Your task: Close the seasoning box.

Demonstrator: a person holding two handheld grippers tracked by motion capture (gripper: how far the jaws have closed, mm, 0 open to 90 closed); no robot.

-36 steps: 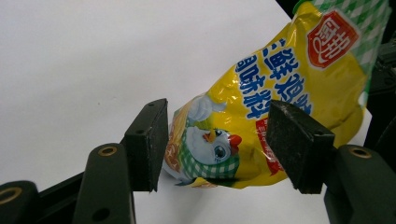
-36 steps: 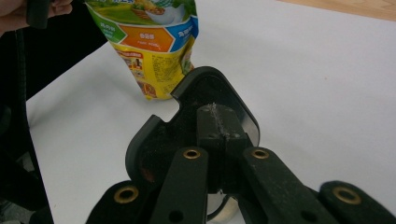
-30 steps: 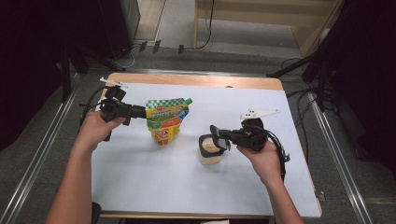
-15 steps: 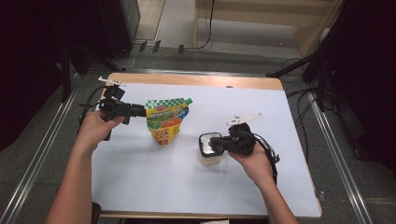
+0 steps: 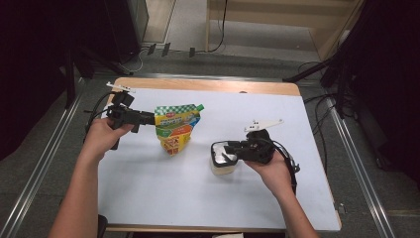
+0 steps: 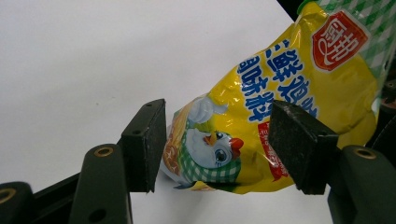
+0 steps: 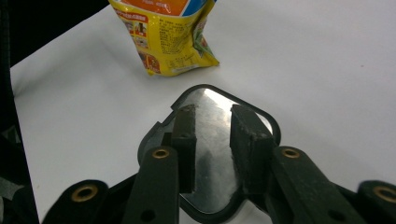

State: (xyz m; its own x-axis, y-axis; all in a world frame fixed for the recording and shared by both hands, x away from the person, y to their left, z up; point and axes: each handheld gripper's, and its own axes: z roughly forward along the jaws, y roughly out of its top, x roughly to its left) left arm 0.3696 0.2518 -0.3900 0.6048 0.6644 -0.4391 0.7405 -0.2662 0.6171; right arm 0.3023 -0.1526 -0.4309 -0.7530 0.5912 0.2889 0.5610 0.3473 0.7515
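Left gripper [image 5: 148,119] fingers [image 6: 144,142] clamp the upright seasoning pouch [image 5: 176,130] at mid-surface [image 5: 148,198]: soft, slick foil, best pinched near its top edge. Right gripper [image 5: 229,151] fingers, just opening, hover empty over the foil-sealed cup [image 5: 223,166]; light, dentable.

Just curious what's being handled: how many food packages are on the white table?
2: a yellow pouch left of middle at the left gripper, and a small tub under the right gripper.

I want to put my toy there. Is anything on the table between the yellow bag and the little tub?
No. In the high view only bare white table separates the yellow seasoning pouch from the lidded tub.
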